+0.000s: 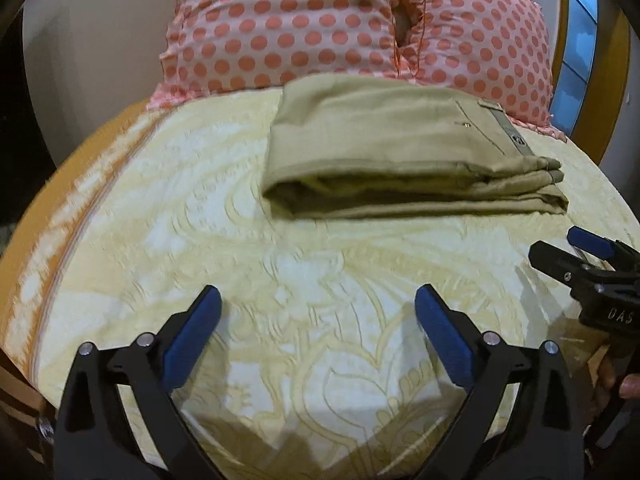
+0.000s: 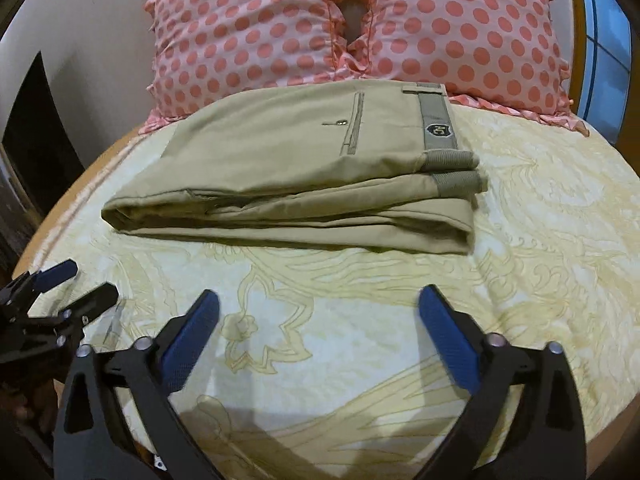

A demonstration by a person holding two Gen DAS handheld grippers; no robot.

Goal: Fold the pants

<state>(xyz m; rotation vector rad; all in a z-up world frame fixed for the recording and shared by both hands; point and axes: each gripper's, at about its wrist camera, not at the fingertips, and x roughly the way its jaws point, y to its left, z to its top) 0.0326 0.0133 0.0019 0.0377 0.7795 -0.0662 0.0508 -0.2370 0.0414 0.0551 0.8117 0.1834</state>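
Observation:
Khaki pants (image 1: 400,152) lie folded in a flat stack on the bed, waistband to the right, just in front of the pillows. They also show in the right wrist view (image 2: 288,176), with a back pocket and a logo patch on top. My left gripper (image 1: 318,304) is open and empty, held over the bedspread short of the pants. My right gripper (image 2: 319,304) is open and empty too, also short of the pants. The right gripper shows at the right edge of the left wrist view (image 1: 560,248), and the left gripper at the left edge of the right wrist view (image 2: 80,280).
Two pink pillows with coral dots (image 2: 360,28) stand against the wall behind the pants. The bed carries a yellow and white patterned spread (image 2: 360,340) with an orange border at the left (image 1: 60,240). A blue window pane (image 2: 608,60) is at the far right.

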